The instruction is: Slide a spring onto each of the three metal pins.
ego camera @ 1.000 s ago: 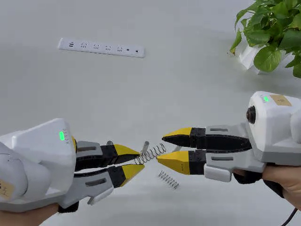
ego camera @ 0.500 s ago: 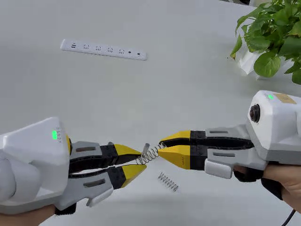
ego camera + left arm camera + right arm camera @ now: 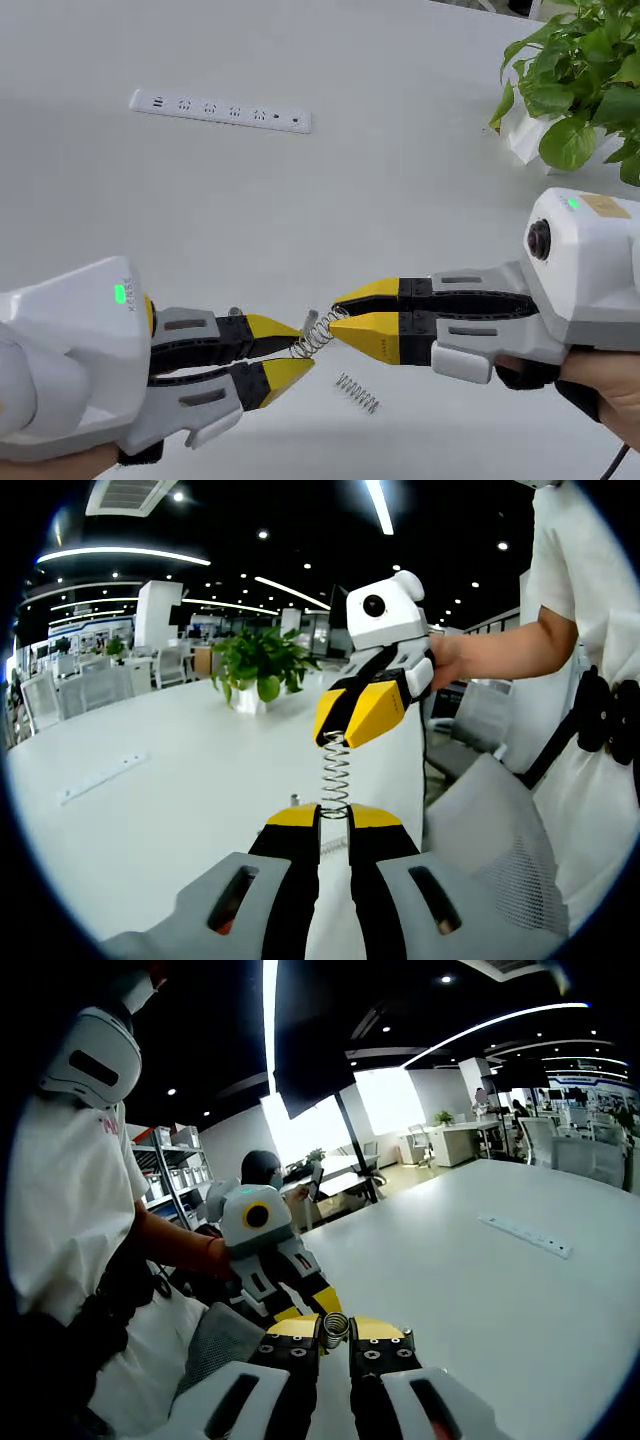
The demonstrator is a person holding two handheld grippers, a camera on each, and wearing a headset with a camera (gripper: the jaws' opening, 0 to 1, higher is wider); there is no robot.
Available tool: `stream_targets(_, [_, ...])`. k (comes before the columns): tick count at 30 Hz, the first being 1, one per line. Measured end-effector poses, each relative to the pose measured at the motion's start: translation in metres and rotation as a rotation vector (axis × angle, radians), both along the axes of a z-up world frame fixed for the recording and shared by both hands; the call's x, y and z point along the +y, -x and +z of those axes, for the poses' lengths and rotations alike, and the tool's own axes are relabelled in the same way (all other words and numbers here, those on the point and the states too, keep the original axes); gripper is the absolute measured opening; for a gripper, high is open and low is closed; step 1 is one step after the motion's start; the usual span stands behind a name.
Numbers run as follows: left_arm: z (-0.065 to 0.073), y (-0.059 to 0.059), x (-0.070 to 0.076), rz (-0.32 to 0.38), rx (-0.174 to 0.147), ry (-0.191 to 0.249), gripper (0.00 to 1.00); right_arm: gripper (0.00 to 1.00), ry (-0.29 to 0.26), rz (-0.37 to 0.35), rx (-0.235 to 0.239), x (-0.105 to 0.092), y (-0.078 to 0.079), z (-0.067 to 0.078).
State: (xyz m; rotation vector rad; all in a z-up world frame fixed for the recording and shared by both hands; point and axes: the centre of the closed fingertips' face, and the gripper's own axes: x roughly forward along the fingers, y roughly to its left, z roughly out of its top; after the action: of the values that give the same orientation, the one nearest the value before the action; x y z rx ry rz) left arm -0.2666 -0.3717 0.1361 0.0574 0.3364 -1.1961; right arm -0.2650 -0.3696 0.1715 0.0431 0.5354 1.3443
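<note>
— Head view?
— Well below the power strip (image 3: 220, 110), the left gripper (image 3: 303, 347) and the right gripper (image 3: 335, 315) each pinch one end of a spring (image 3: 318, 332). A second spring (image 3: 357, 393) lies farther from the strip.
— Left gripper view?
— Jaws narrow, clamping the spring, right of the strip.
— Right gripper view?
— The spring sits end-on between nearly closed jaws, left of the strip.

Wide pale grey table (image 3: 300, 190) here, and on its far side a white power strip (image 3: 220, 109) lies flat, running almost straight across. Off to the far right sits a leafy green plant (image 3: 580, 70) in a white pot (image 3: 522, 140), well apart from the strip. Down at the near side, one loose spring (image 3: 357, 393) lies on its side on the bare surface.
</note>
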Motion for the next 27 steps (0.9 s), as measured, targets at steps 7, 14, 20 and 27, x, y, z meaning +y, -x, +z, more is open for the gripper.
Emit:
stream_targets(7, [-0.0010, 0.0017, -0.0013, -0.006, 0.004, -0.003, 0.06, 0.07, 0.021, 0.028, -0.018, 0.0035, 0.0027, 0.0014])
stream_targets(14, [-0.0025, 0.0031, -0.0018, -0.010, 0.005, -0.007, 0.06, 0.07, 0.050, 0.058, -0.033, 0.0055, 0.0062, 0.0005])
stream_targets(20, [-0.0046, 0.0050, -0.0020, -0.014, 0.009, -0.007, 0.06, 0.07, 0.075, 0.087, -0.038, 0.0060, 0.0088, -0.0015])
stream_targets(27, [-0.0051, 0.0056, -0.0021, -0.016, 0.009, -0.002, 0.06, 0.12, 0.135, 0.145, -0.042, 0.0042, 0.0091, -0.0047])
